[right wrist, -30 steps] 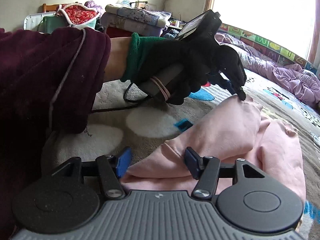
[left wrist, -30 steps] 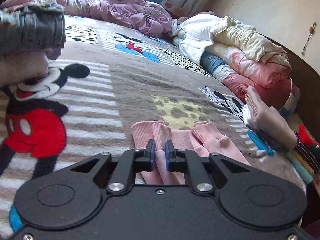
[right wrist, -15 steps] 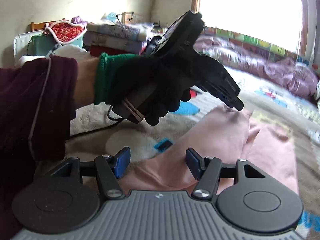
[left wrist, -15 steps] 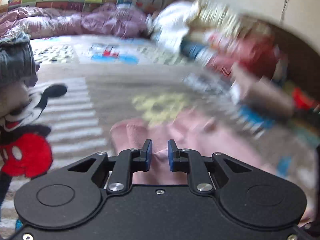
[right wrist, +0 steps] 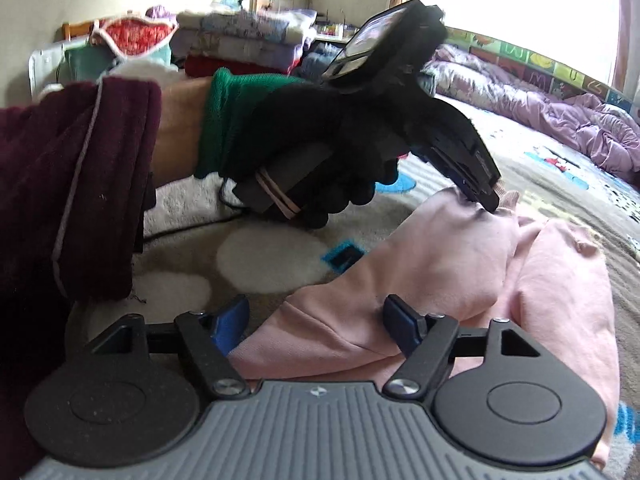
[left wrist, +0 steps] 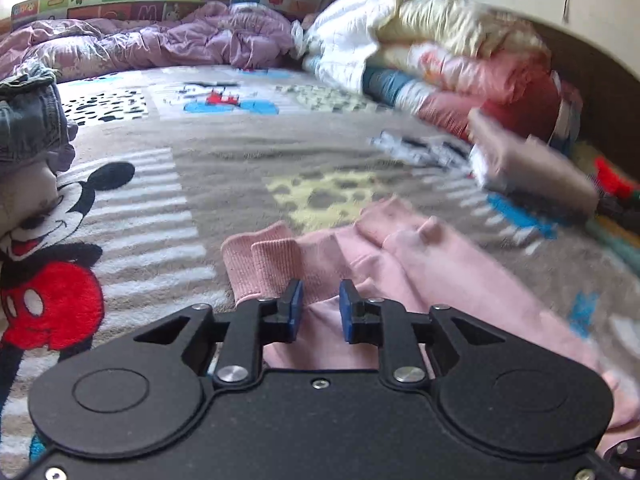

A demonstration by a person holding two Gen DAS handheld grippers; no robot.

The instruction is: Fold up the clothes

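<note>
on my left, the left hand-held gripper (left wrist: 319,306) is hovering low over the pink garment (left wrist: 420,276), which is lying on the cartoon-print blanket (left wrist: 224,152) of the bed, its ribbed cuffs (left wrist: 260,264) pointing away from me. its jaws are opening, with a ridge of pink cloth sitting between the blue pads (left wrist: 297,308); the pads are no longer pressing it, so i am reading this as a release. in the right wrist view i am seeing the same tool in the gloved left hand (right wrist: 320,152), its tip touching the top of the garment.

further right, the right hand-held gripper (right wrist: 316,320) is also opening, jaws wide, with a fold of the pink fabric between them but clear of both pads.

i am judging this as the let-go after a fold. to do it well, i am wanting both tools to open fully before lifting, then rise straight up so no cloth is snagging and dragging the fold apart. the loose hump near the right jaw could be needing a smoothing pass.
</note>
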